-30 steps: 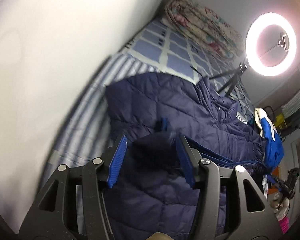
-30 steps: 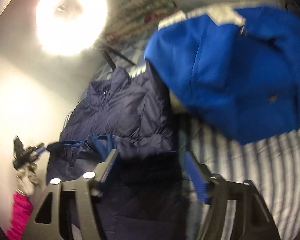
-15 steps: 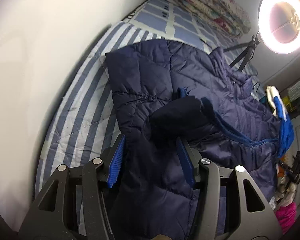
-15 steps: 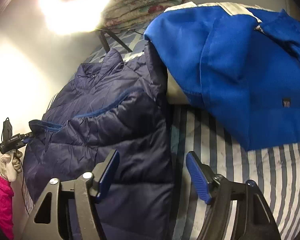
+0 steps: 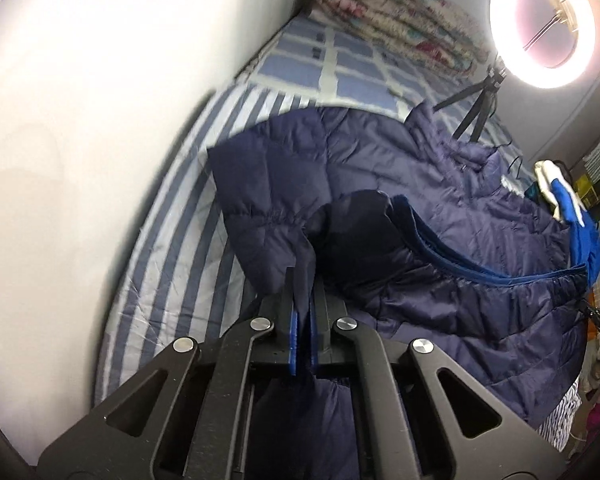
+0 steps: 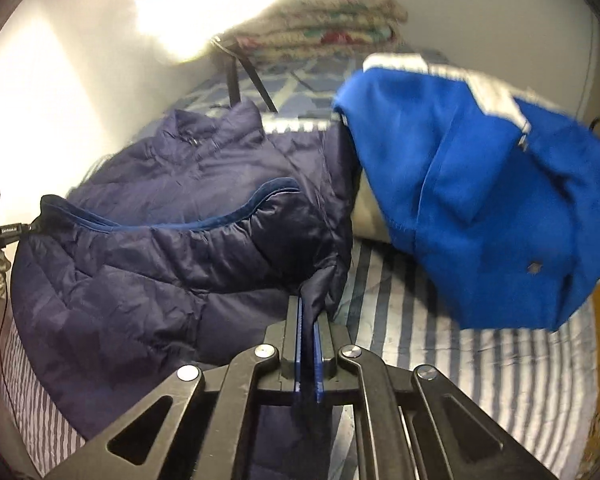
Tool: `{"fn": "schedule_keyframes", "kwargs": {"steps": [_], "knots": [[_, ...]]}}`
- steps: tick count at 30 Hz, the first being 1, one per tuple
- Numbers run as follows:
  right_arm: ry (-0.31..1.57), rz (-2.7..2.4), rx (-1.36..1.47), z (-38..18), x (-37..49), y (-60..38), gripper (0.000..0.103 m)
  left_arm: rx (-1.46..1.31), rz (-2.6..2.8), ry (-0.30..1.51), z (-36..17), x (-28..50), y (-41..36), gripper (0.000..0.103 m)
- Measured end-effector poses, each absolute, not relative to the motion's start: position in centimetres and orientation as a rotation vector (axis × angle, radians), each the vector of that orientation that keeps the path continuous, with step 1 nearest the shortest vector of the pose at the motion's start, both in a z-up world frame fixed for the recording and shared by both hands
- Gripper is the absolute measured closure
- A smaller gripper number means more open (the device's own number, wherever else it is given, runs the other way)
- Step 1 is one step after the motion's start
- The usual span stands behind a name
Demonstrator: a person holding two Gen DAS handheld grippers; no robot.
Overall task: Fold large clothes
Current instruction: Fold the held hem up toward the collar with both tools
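A striped bed sheet carries the navy puffer jacket at centre, a blue sweatshirt at 2 o'clock. The left gripper and right gripper each pinch jacket fabric.

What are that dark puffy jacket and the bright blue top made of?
Navy jacket: probably thin nylon or polyester shell over padding; it shows slight sheen, quilted seams and fine crinkles. Blue top: likely matte cotton or fleece knit, soft and without shine.

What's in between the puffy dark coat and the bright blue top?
In the right wrist view, a bare strip of striped sheet separates the puffy coat from the blue top.
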State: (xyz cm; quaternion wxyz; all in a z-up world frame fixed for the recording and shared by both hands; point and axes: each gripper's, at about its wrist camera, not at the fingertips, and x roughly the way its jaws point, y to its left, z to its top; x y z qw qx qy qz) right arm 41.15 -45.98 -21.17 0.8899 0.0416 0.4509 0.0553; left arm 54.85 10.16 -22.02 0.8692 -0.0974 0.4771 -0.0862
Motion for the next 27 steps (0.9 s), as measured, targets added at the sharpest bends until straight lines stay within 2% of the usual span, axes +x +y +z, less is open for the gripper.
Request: {"fn": "schedule_keyframes", "kwargs": {"steps": [8,16,21,27], "knots": [[0.792,0.067,0.001,-15.8,41.4,-45.0,0.103,-0.197,-0.147,0.878,-16.8,56.7,10.6,0.102],[0.722,-0.05,-0.086,-13.8,49.8,-44.0,0.103,-0.155,-0.085,0.798,-14.8,64.8,8.5,0.102],[0.736,-0.12,-0.119,-14.8,55.6,-44.1,0.103,-0.144,-0.059,0.798,-16.7,70.3,6.6,0.102],[0.808,-0.176,-0.196,-18.2,60.1,-44.1,0.103,-0.042,-0.023,0.86,-22.4,75.2,3.4,0.102]]}}
